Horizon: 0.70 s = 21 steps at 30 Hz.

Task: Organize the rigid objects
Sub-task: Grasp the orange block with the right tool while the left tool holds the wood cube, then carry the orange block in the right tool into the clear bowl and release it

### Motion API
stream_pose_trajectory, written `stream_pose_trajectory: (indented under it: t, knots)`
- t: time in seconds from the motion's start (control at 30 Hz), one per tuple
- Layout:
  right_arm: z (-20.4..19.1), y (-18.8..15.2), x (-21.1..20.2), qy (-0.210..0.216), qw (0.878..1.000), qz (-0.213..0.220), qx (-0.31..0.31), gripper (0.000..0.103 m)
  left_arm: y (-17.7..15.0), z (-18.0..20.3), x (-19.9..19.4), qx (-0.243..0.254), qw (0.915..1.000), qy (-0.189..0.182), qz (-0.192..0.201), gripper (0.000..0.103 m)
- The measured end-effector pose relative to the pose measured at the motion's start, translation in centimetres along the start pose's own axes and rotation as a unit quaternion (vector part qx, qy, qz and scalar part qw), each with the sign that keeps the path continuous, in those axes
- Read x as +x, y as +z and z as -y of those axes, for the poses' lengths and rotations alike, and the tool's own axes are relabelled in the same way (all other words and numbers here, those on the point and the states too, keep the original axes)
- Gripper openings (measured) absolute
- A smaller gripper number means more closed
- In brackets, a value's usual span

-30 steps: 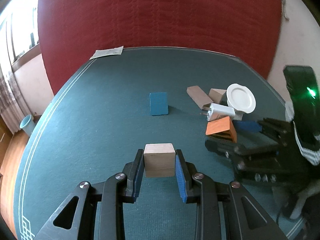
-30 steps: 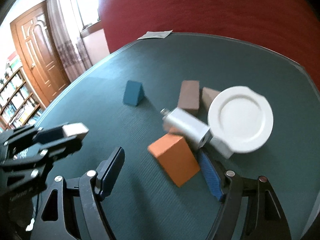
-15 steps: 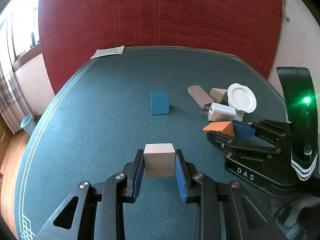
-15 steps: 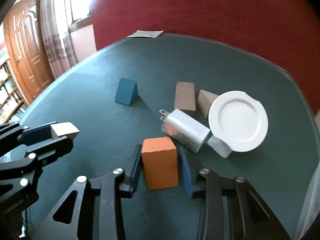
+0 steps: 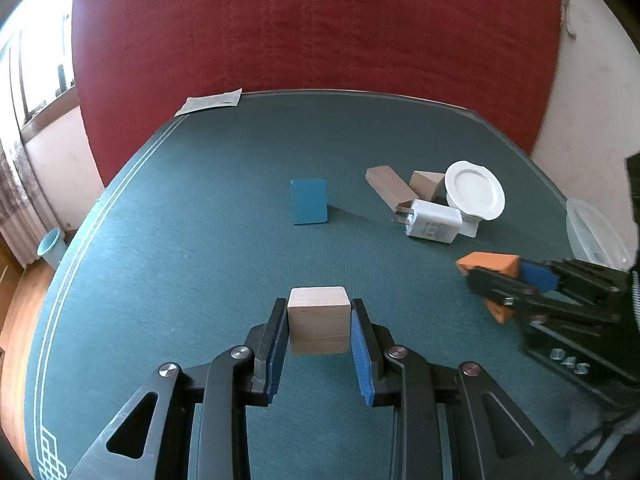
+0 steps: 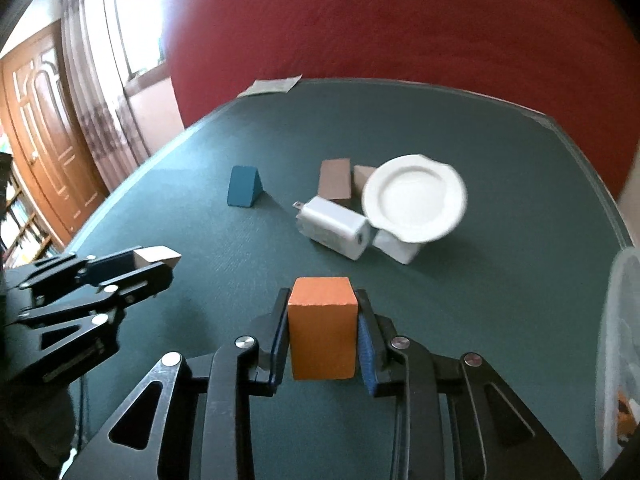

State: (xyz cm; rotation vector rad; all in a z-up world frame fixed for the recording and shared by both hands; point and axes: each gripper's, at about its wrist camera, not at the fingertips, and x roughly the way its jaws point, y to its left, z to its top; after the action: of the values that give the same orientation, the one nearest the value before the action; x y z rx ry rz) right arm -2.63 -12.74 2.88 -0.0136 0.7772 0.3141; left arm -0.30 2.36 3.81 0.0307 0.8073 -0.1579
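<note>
My left gripper (image 5: 319, 320) is shut on a pale wooden cube (image 5: 319, 318), held over the green table; it also shows at the left of the right wrist view (image 6: 154, 260). My right gripper (image 6: 322, 326) is shut on an orange block (image 6: 322, 328), lifted off the table; it shows at the right of the left wrist view (image 5: 492, 276). On the table lie a blue wedge (image 5: 309, 201), a brown block (image 5: 390, 184), a tan wedge (image 5: 426, 181), a white charger (image 5: 432, 222) and a white plate (image 5: 475, 190).
A clear plastic container (image 6: 620, 344) stands at the table's right edge, with something orange inside. A sheet of paper (image 5: 210, 101) lies at the far left corner. A red curtain hangs behind the table (image 5: 160, 240). A door (image 6: 44, 136) is at the left.
My right gripper closed on the orange block and lifted it back from the pile, toward the right. The left gripper with the cube stayed put.
</note>
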Motion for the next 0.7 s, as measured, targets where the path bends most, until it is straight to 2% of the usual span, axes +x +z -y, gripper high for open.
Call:
stream_pose_trajectory:
  t: [0.4, 0.7]
  knots:
    - [3.7, -2.5, -5.2, -0.015, 0.998, 0.027, 0.052, 0.031, -0.3, 2.2, -0.6, 0.011, 0.9999, -0.008, 0.0, 0.031]
    - [8.4, -3.7, -8.5, -0.053, 0.992, 0.055, 0.101, 0.031, -0.3, 4.8, -0.8, 0.025, 0.9995, -0.02, -0.002, 0.031]
